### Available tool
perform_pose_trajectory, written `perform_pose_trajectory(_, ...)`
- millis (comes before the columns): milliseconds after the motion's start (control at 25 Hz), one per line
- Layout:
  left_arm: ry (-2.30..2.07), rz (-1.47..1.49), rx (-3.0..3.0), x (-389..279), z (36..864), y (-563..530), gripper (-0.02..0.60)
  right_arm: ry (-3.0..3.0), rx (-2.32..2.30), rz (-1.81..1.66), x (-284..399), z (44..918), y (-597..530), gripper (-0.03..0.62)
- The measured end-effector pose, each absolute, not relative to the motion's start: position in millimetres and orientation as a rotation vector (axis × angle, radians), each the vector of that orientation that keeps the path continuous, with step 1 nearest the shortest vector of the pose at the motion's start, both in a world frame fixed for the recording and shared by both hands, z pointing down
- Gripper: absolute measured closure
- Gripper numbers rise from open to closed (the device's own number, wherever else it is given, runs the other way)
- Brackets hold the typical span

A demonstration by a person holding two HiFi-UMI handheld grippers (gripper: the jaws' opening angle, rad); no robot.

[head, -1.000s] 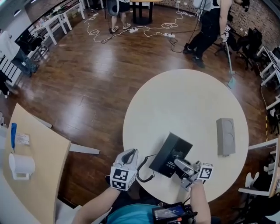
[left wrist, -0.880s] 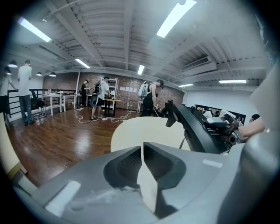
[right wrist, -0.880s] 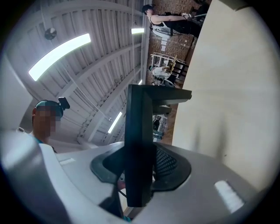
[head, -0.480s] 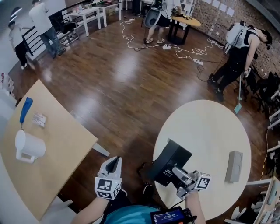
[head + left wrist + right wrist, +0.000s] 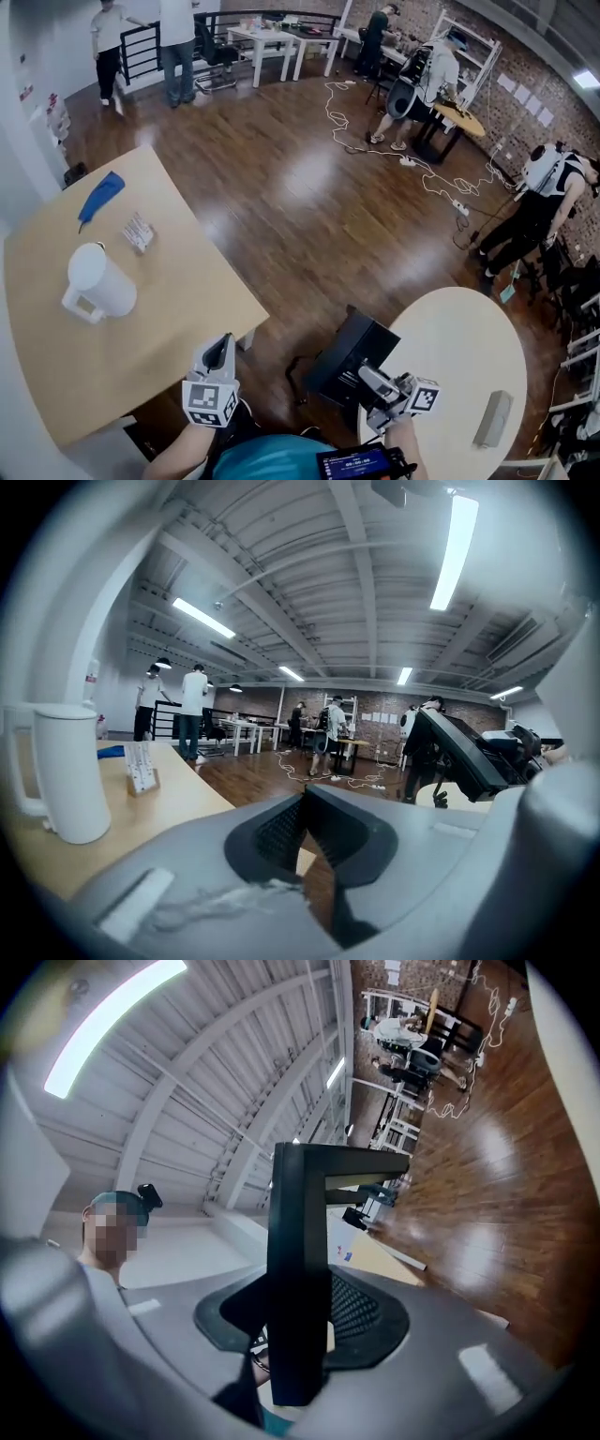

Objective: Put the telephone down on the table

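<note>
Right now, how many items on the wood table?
3: jug near the table's left side, packet just beyond it, blue item by the far corner. Nothing looks hidden.

1. A dark, glossy plank floor (image 5: 281,216) stretches ahead of both tongs.
2. A wood table (image 5: 141,319) stands just left of the left tongs (image 5: 218,347), with its corner near their tips.
3. A round white table (image 5: 459,366) lies right of the right tongs (image 5: 370,378).
4. Far ahead are white desks (image 5: 272,42) and a black rail (image 5: 150,52).
5. Ahead to the right, white shelving (image 5: 464,47) stands by a brick wall (image 5: 525,89).
6. Overhead, strip lights (image 5: 457,546) hang among white beams (image 5: 361,560).
</note>
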State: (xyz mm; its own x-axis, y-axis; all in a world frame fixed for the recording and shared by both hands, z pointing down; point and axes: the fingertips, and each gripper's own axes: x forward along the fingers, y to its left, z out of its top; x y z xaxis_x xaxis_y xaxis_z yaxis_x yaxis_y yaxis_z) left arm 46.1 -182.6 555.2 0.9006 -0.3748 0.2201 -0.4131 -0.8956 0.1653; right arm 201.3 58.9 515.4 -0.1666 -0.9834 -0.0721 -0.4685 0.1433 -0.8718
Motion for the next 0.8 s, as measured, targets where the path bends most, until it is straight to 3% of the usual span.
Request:
perform_pose_trajectory(400,-0.781,0.248,2.843,-36,549,-261,0.568,1.888,-1.239,-1.028,146,518,-69,0.442)
perform_pose_trajectory(800,-0.971,0.204,2.767,-68,551,-305,0.569,2.024,-1.111,-1.135,121,531,-146,0.442)
